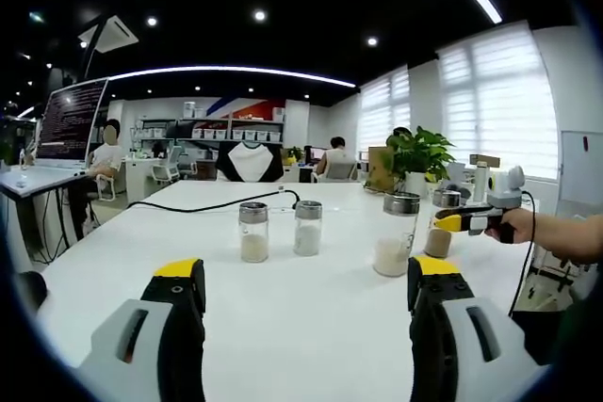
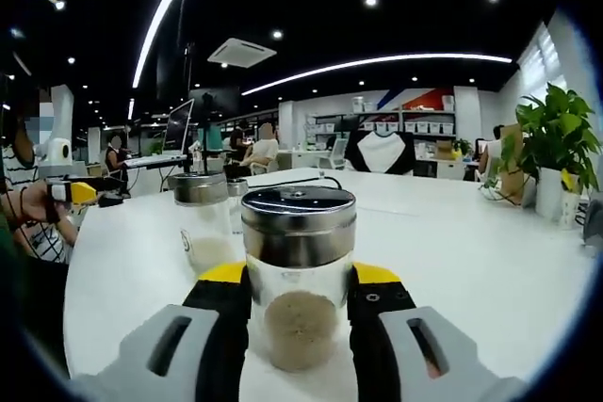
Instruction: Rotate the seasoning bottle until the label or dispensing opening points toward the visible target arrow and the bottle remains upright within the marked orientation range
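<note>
A glass seasoning bottle (image 2: pixel 299 280) with a metal lid and brownish powder stands upright on the white table (image 2: pixel 471 261), and my right gripper (image 2: pixel 300 275) is shut on its sides. In the left gripper view the same bottle (image 1: pixel 439 225) stands at the right, with the right gripper (image 1: pixel 460 222) on it and a person's hand (image 1: pixel 528 225) behind. My left gripper (image 1: pixel 306 272) hovers low over the table (image 1: pixel 104 261), open wide with nothing between its jaws. It is well short of the bottles. I see no arrow mark or label.
Three more shakers with white contents stand on the table: two small ones (image 1: pixel 253 233) (image 1: pixel 307 228) and a taller one (image 1: pixel 396 234), which is also the nearest shaker (image 2: pixel 203 223) behind the held bottle. A black cable (image 1: pixel 217 204) crosses the far side. A potted plant (image 1: pixel 419 152) stands at the far right edge.
</note>
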Motion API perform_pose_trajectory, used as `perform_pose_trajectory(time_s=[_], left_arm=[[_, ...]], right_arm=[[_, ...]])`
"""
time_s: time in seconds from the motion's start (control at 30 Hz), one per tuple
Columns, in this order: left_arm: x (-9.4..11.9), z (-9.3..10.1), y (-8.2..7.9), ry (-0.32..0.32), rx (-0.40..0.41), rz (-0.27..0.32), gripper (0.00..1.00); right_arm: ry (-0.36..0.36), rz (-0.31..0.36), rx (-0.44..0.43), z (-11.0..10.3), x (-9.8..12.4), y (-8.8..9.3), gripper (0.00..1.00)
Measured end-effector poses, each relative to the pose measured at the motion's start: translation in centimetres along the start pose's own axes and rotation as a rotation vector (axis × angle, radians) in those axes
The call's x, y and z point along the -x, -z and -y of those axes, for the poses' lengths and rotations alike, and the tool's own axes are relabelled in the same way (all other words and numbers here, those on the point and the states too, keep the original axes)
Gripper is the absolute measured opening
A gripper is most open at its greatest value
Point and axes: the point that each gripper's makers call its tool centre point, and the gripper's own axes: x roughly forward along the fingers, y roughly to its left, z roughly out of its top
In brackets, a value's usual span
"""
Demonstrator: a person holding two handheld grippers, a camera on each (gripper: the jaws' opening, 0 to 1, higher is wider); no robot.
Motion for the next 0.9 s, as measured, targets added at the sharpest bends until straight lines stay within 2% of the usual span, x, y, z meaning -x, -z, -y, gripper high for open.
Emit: perform_pose_trajectory(time_s=[0.27, 0.57, 0.9], left_arm=[[0.04, -0.10, 0.09, -0.006, 0.003, 0.000, 0.94], [0.19, -0.20, -0.28, -0.011, -0.003, 0.004, 0.94], [0.38, -0.48, -0.34, -0.021, -0.005, 0.003, 0.94]], right_arm=[[-0.073, 0.008, 0.012, -0.05, -0.05, 0.02, 0.38], [-0.208, 0.002, 0.030, -0.20, -0.05, 0.06, 0.39], [-0.277, 0.008, 0.039, 0.10, 0.09, 0.15, 0.39]])
